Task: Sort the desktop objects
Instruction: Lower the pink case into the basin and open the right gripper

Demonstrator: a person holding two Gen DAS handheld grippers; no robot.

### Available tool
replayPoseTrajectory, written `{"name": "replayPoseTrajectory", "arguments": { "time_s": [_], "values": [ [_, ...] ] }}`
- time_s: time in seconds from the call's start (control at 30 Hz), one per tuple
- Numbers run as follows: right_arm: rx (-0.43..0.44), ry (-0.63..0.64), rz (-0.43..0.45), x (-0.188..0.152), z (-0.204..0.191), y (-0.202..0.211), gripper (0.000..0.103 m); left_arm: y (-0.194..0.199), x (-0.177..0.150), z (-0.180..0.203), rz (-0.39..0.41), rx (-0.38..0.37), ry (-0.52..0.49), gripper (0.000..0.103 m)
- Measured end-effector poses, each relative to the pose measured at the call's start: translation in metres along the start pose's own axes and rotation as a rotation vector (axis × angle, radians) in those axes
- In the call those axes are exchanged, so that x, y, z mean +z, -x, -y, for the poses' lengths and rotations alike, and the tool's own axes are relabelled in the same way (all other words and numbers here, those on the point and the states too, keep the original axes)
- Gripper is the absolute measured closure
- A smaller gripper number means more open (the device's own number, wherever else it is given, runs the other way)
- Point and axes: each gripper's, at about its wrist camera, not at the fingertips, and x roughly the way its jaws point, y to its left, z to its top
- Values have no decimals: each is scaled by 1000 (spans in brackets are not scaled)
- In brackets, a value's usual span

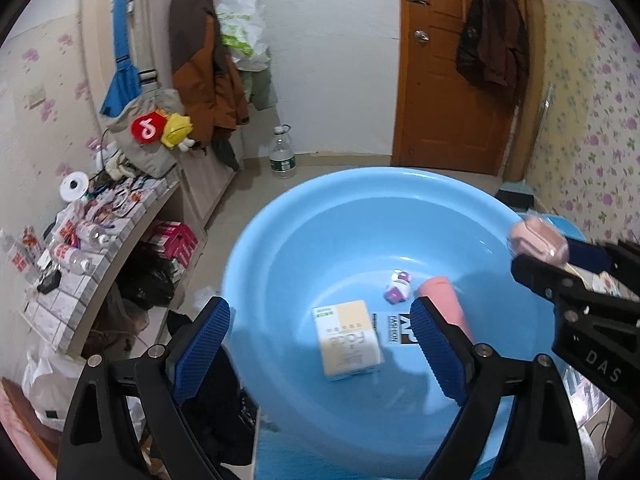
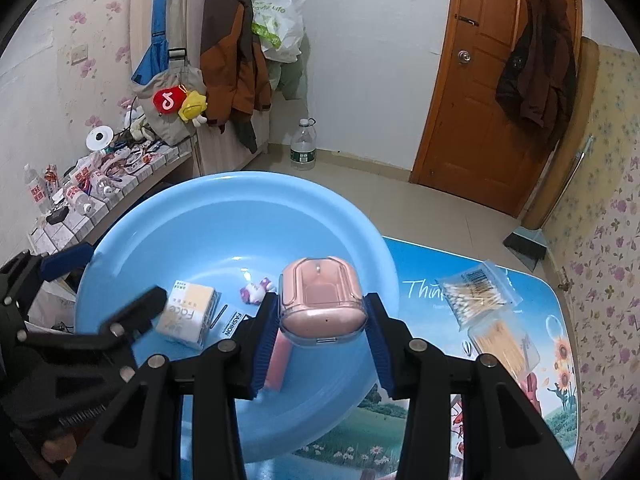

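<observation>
A light blue basin sits on the printed table mat. Inside it lie a cream and white box, a small purple and white item and a pink tube. My right gripper is shut on a pink earbud case and holds it above the basin's right side; the case also shows in the left wrist view. My left gripper is open and empty above the basin's near left part.
A bag of cotton swabs and a clear box of sticks lie on the mat right of the basin. A cluttered tiled shelf runs along the left wall. A water bottle stands on the floor.
</observation>
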Motion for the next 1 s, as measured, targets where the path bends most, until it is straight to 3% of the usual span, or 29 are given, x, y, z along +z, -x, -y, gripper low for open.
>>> {"name": "replayPoseTrajectory", "arguments": {
  "time_s": [0.23, 0.63, 1.0],
  "values": [
    [2, 21, 10, -4, -12, 6, 59, 9, -1, -13, 10, 10, 31, 11],
    [39, 53, -48, -15, -39, -19, 59, 12, -10, -40, 6, 35, 70, 11],
    [17, 60, -71, -18, -48, -33, 59, 8, -14, -45, -3, 27, 71, 11]
  ]
}}
